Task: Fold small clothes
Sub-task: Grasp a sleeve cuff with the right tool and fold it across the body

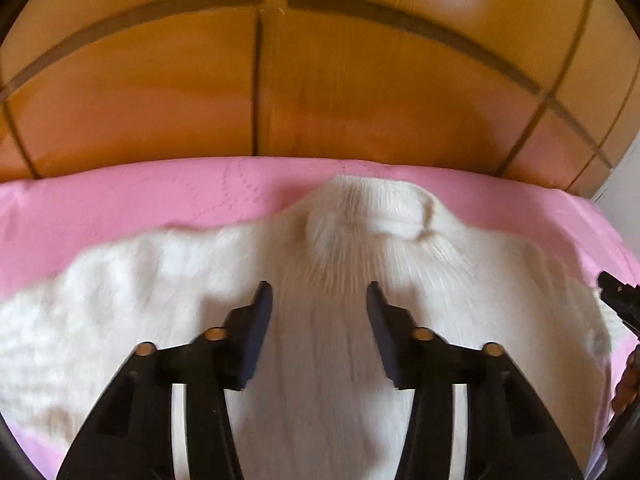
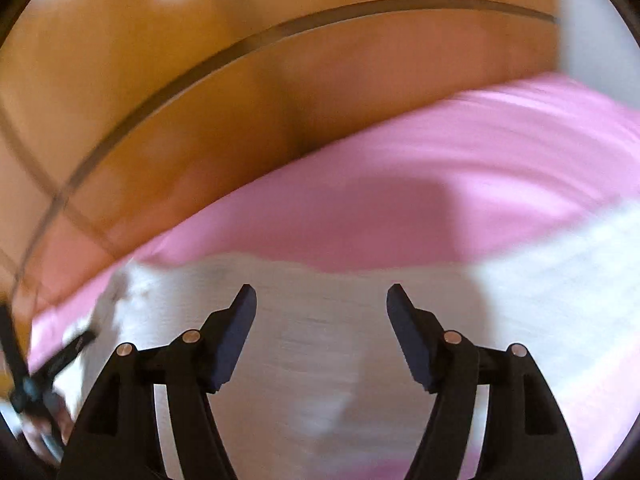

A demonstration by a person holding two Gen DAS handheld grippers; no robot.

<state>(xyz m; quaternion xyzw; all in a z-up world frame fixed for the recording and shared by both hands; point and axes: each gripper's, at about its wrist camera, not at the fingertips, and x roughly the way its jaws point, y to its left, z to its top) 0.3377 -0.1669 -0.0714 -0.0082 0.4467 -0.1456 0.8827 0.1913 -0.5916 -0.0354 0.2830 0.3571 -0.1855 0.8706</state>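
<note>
On the pink bedsheet (image 1: 120, 208), a fluffy white knitted sweater (image 1: 320, 360) lies spread, collar at 12 o'clock. The left gripper (image 1: 320, 300) and right gripper (image 2: 321, 300) hover over it, jaws parted, holding nothing.

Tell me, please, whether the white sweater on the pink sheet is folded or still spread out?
Spread out, as far as shown: the white sweater lies flat on the pink sheet, collar at the far end, one sleeve extended sideways. Its lower part is hidden.
</note>
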